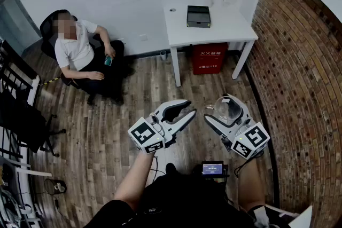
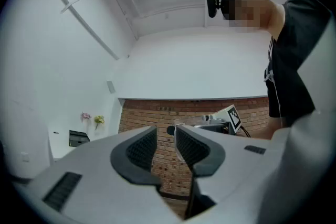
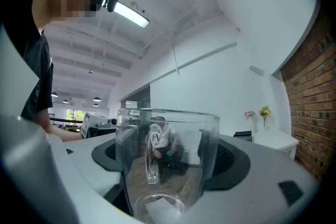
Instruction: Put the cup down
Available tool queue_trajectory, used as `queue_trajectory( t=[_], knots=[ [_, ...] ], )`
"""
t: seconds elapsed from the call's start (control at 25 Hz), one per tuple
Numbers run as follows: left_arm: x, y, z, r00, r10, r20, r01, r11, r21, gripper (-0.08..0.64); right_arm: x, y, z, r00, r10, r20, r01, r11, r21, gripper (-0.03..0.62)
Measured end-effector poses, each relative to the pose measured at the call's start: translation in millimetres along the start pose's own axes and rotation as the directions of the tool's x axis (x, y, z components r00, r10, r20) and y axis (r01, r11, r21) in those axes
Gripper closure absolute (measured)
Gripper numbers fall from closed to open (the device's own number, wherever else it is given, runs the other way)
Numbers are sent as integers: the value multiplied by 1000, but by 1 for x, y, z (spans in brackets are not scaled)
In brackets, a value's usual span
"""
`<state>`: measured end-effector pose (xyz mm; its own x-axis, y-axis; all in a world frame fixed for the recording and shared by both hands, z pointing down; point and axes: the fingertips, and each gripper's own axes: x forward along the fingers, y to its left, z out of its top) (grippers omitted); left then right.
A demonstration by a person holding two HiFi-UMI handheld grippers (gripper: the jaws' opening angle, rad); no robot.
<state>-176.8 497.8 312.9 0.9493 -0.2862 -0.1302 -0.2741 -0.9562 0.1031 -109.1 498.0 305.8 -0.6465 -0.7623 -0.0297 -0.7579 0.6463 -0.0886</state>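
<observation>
Currently the right hand-held gripper grips a clear glass cup, its jaws spread wide against the cup's sides, in mid-air over the wooden floor. The left hand-held gripper, near it on the left, stands slightly parted and empty. Carrying seems under way. Next the cup likely needs taking to the far white desk, then lowering and releasing.

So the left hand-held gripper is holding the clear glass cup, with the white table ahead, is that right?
No, the right hand-held gripper holds the clear glass cup, as the right gripper view shows. The white table is ahead.
</observation>
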Motion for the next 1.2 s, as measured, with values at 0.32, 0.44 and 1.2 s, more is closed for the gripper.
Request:
queue_trajectory(
  t=[0.32,0.44,1.2],
  knots=[
    [1,-2,-1,1000,-2,-4,2,1000,0,453,-2,1,-1,1000,4,1,-4,1000,6,172],
    [0,-2,-2,1000,-1,-5,1,1000,1,453,-2,2,-1,1000,5,5,-5,1000,12,172],
    [14,-3,-18,999,37,-28,-36,999,13,453,-16,-10,-12,1000,10,7,-11,998,54,172]
  ],
)
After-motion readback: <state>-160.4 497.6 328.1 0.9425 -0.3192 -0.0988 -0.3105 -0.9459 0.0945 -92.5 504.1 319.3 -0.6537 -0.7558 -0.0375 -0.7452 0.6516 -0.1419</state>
